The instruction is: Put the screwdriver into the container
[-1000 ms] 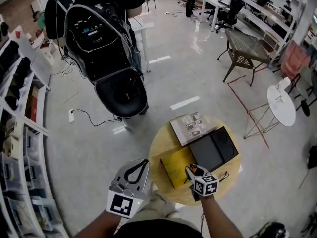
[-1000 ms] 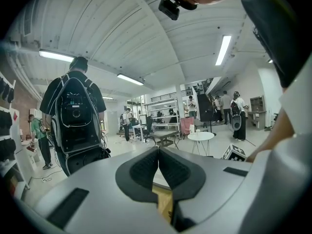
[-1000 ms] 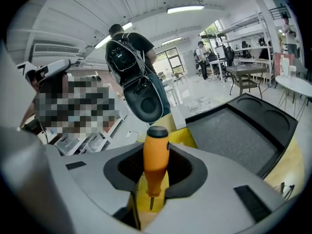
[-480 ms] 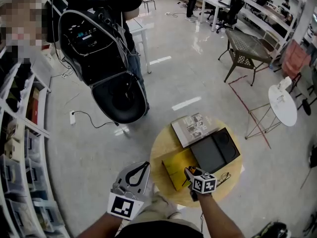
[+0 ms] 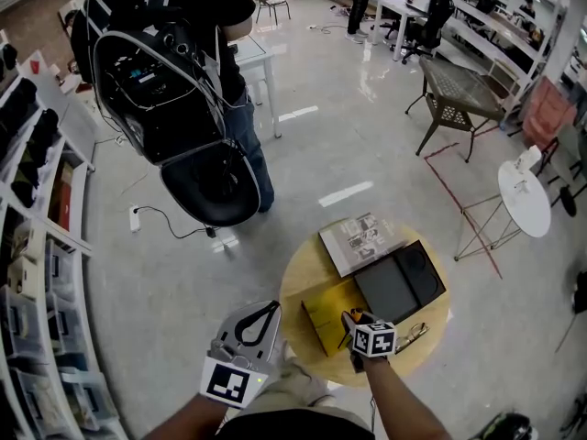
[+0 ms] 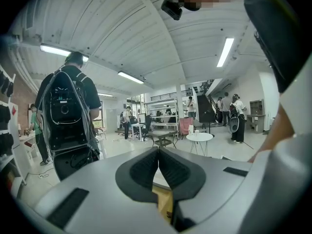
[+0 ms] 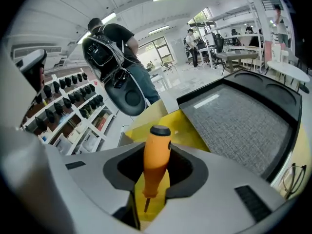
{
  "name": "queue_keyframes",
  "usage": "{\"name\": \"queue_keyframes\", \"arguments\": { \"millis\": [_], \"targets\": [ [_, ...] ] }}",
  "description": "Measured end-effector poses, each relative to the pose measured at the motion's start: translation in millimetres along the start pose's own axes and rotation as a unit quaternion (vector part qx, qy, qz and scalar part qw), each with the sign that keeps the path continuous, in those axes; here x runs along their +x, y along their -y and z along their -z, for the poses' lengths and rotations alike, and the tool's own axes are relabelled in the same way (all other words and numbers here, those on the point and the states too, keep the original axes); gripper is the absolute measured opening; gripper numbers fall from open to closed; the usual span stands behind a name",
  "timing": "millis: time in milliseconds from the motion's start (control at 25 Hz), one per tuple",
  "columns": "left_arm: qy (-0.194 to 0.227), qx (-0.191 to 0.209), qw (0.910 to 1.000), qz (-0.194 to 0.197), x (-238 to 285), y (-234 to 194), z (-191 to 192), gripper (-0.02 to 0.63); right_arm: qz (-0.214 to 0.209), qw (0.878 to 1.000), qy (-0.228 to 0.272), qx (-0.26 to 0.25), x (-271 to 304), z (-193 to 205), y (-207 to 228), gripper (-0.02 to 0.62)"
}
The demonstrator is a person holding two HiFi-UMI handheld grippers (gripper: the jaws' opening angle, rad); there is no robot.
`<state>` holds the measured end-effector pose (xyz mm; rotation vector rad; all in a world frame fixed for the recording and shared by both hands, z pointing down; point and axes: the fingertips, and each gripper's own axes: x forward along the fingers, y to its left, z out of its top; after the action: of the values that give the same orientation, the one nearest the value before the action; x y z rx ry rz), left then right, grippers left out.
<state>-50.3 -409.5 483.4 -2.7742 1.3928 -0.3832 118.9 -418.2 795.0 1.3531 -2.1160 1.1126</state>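
Right gripper [image 7: 155, 172] pinches the orange screwdriver [image 7: 156, 152] by its handle, tip down, over the yellow container [image 5: 326, 308]. Its jaws have just opened a touch with the screwdriver between them. I'd lower until the tip sits inside the container walls, then spread fully and lift straight off, keeping clear of the black case [image 5: 399, 280] just beside. Left gripper [image 6: 158, 152] is pressed together, empty, off the tabletop [image 5: 298, 275] edge. The round tabletop also carries a booklet [image 5: 359, 241]. Glossy floor, shelves [image 5: 37, 200] at left, a person with a backpack [image 5: 165, 81] nearby.
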Motion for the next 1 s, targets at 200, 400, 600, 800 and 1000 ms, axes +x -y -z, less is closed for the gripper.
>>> {"name": "queue_keyframes", "arguments": {
  "millis": [200,400,600,800,1000],
  "targets": [
    [-0.001,0.004,1.0000,0.005,-2.6,0.6,0.3,0.017,0.021,0.999,-0.004,-0.025,-1.2,1.5,-1.3,0.129],
    [-0.004,0.007,0.9999,0.013,-6.9,4.1,2.1,0.017,0.036,0.999,-0.009,-0.038,-3.0,7.0,-1.6,0.146],
    [0.000,0.006,0.9999,0.013,-16.9,3.9,3.2,0.017,0.047,0.997,-0.017,-0.053,-6.6,19.5,-5.0,0.187],
    [0.010,0.008,0.9999,0.000,-26.0,4.2,-5.4,0.017,0.045,0.998,-0.005,-0.053,-22.0,16.9,-11.1,0.184],
    [0.006,0.007,0.9999,-0.015,-39.4,7.8,-5.0,0.017,0.033,0.997,0.030,-0.063,-44.6,5.7,-30.7,0.149]
  ]
}}
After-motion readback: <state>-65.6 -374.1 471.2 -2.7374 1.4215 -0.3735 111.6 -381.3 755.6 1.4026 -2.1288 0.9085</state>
